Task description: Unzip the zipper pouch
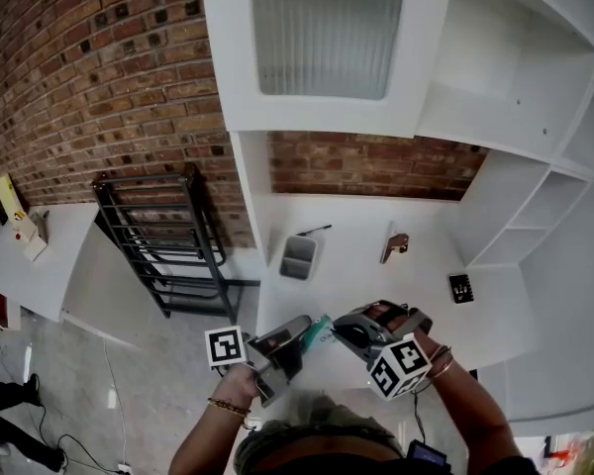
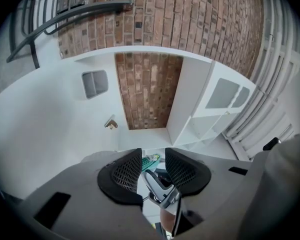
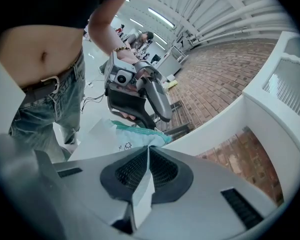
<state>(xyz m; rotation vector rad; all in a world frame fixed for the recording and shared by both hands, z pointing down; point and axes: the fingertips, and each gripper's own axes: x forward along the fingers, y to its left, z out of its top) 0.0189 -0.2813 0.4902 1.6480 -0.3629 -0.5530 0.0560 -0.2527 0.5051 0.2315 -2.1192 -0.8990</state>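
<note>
Above the white table's (image 1: pixel 361 270) near edge I hold the zipper pouch (image 1: pixel 320 329), white with a teal zipper edge, between both grippers. My right gripper (image 1: pixel 339 332) is shut on it: in the right gripper view the pouch's white sheet (image 3: pixel 125 134) is pinched flat between the pads of that gripper (image 3: pixel 147 149). My left gripper (image 1: pixel 302 332) comes in from the left. Its jaws (image 2: pixel 153 156) stand narrowly apart around the pouch's teal end (image 2: pixel 151 160). The left gripper (image 3: pixel 157 123) meets the teal edge in the right gripper view. The right gripper's metal fingers (image 2: pixel 160 186) show just below.
On the table stand a grey bin (image 1: pixel 299 256), a dark pen (image 1: pixel 315 231), a copper-brown object (image 1: pixel 395 246) and a small black item (image 1: pixel 460 287). A black metal rack (image 1: pixel 163 245) stands at the left by the brick wall. White shelving (image 1: pixel 535 166) rises at the right.
</note>
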